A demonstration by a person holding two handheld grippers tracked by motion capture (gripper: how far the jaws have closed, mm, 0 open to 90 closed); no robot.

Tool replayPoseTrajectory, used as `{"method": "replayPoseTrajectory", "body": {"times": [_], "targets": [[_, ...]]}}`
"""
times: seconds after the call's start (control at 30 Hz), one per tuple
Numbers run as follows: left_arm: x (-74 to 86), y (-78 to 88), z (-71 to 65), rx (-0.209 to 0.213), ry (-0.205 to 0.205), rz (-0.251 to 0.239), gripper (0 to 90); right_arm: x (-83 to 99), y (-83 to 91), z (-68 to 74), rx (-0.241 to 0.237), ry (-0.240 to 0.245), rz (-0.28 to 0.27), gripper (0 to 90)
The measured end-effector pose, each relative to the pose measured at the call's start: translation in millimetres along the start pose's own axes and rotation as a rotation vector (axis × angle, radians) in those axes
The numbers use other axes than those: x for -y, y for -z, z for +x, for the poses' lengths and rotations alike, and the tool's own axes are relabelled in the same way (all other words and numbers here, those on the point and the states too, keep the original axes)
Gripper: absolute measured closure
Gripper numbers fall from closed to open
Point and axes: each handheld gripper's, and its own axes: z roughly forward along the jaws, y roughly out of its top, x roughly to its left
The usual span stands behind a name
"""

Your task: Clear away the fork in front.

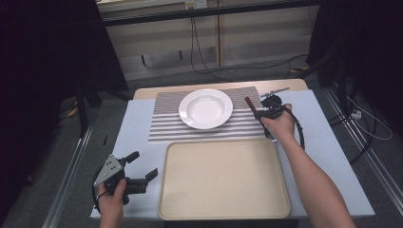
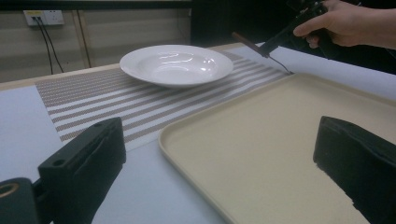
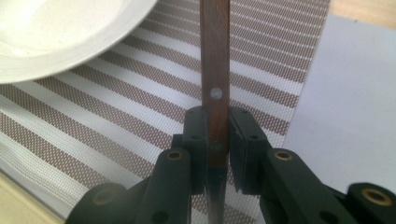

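My right gripper [image 1: 259, 114] [image 3: 217, 122] is shut on a piece of cutlery with a brown wooden handle [image 1: 249, 103] [image 3: 215, 56], just above the right end of the striped placemat [image 1: 166, 124]. The handle points up and toward the white plate [image 1: 205, 108] [image 2: 176, 63]. In the left gripper view the cutlery's thin metal end [image 2: 282, 65] slants down to the mat's edge. My left gripper [image 1: 144, 164] [image 2: 219, 133] rests open and holds nothing at the front left of the table, beside the beige tray [image 1: 167, 190] [image 2: 280, 135].
The plate sits on the middle of the mat, behind the tray. A slim metal utensil [image 1: 276, 91] lies at the table's far right. A black cable [image 1: 299, 130] loops from the right gripper. Bare blue tabletop [image 1: 328, 142] lies right of the tray.
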Motion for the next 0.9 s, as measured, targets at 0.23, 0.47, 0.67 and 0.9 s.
{"method": "replayPoseTrajectory", "body": {"times": [0.23, 0.47, 0.67, 0.9], "targets": [[0.1, 0.3, -0.4, 0.0, 0.002, 0.001, 2.6, 0.3, 8.6, -2.7, 0.005, -0.014, -0.067, 78.2], [0.1, 0.5, -1.3, 0.0, 0.0, 0.002, 2.6, -0.3, 23.9, -9.1, -0.002, -0.041, -0.169, 78.2], [-0.1, 2.0, -0.6, -0.003, 0.0, 0.001, 2.6, 2.2, 33.4, -15.5, -0.018, -0.081, -0.238, 78.2], [-0.6, 1.6, -0.9, -0.001, -0.001, 0.0, 2.6, 6.2, 49.2, -10.2, -0.066, -0.093, -0.332, 78.2]]}}
